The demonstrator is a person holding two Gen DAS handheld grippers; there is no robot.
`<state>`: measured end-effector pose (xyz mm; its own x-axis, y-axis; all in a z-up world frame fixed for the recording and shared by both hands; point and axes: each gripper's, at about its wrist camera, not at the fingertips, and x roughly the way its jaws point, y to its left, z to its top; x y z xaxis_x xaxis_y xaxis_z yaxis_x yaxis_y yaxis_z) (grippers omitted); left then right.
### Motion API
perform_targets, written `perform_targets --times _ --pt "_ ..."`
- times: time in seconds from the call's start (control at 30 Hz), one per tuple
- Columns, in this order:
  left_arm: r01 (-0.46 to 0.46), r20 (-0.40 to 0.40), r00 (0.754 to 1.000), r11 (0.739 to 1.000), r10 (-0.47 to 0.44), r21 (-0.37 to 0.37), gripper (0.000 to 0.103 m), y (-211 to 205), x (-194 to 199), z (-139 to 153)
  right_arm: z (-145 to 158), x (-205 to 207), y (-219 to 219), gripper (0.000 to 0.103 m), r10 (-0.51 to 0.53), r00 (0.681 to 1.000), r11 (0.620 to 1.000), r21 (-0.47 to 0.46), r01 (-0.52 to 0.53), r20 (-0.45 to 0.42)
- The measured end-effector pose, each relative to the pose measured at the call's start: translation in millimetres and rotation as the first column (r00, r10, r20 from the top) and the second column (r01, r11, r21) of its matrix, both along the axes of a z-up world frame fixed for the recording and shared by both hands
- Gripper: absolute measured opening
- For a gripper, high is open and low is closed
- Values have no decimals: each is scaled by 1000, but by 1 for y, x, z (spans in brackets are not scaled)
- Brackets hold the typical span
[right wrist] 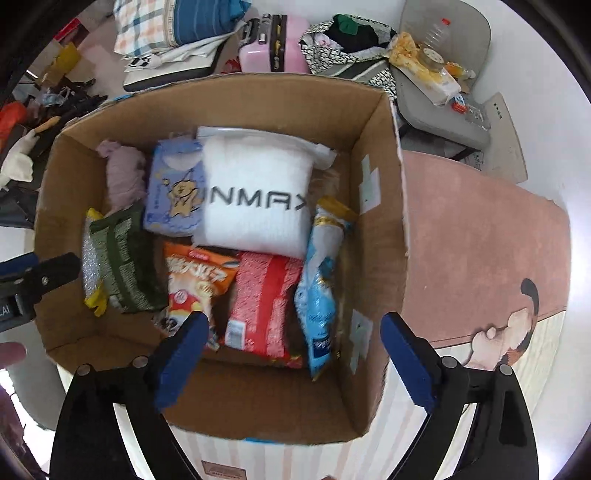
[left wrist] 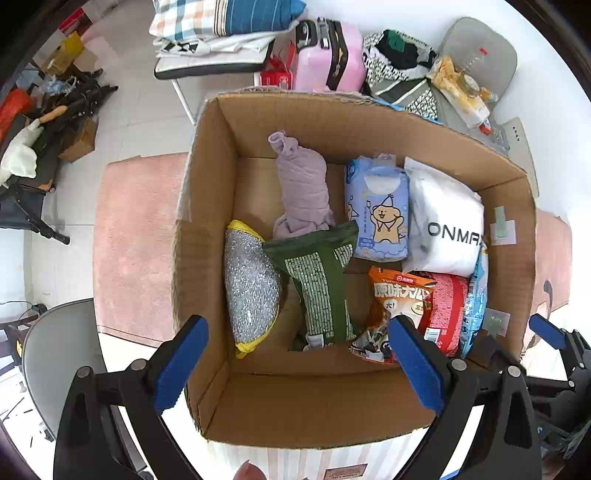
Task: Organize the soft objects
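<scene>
An open cardboard box [left wrist: 314,406] [right wrist: 258,406] sits below both grippers. In it lie a rolled purple cloth [left wrist: 303,184], a blue tissue pack with a bear [left wrist: 380,214], a white "ONMAX" bag [left wrist: 447,221] [right wrist: 258,199], a green pouch [left wrist: 317,284], a silver scouring pad [left wrist: 251,288], an orange snack bag [left wrist: 395,299] [right wrist: 195,280], a red pack [right wrist: 262,302] and a light blue pack [right wrist: 317,295]. My left gripper [left wrist: 297,365] hangs open over the box's near wall, holding nothing. My right gripper [right wrist: 293,362] is open too, above the red pack, with its pads touching nothing.
The box stands on a pink rug [left wrist: 136,240] [right wrist: 480,240]. Behind it are a pink suitcase [left wrist: 328,55], folded bedding [left wrist: 221,18] and a grey chair [left wrist: 480,55] piled with clutter. Tripods and bags crowd the far left [left wrist: 55,110]. A grey chair [left wrist: 59,350] stands at the near left.
</scene>
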<state>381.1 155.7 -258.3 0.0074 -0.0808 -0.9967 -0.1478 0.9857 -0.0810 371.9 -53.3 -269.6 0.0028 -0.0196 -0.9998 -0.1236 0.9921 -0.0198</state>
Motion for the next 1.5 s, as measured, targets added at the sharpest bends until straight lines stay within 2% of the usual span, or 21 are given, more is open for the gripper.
perform_targets --times 0.07,0.23,0.53,0.67,0.8,1.0,1.37,1.5 --pt "-1 27 1000 1000 1 12 100 -2 -9 6 2 -7 1 103 -6 1000 1000 19 6 16" --pt "0 80 997 999 -3 32 100 -7 -29 17 7 -25 3 103 -27 998 999 46 25 54" --pt "10 102 995 998 -15 56 100 -13 -49 21 17 -44 0 103 -45 997 997 65 41 64" --pt "20 142 989 997 -31 78 100 -18 -56 38 31 -49 0 103 -47 995 997 66 41 90" --pt "14 215 976 995 -35 99 100 -24 -76 68 56 -58 -4 103 -44 989 997 68 34 143" --pt "0 340 939 992 -43 124 100 -33 -117 127 107 -90 -14 103 -42 969 996 82 23 245" --pt "-31 447 895 996 -8 81 100 -37 -187 207 219 -176 -28 103 -54 913 989 148 -7 404" --pt "-25 483 875 994 -28 103 100 -42 -210 235 250 -200 -33 103 -62 893 987 159 -10 446"
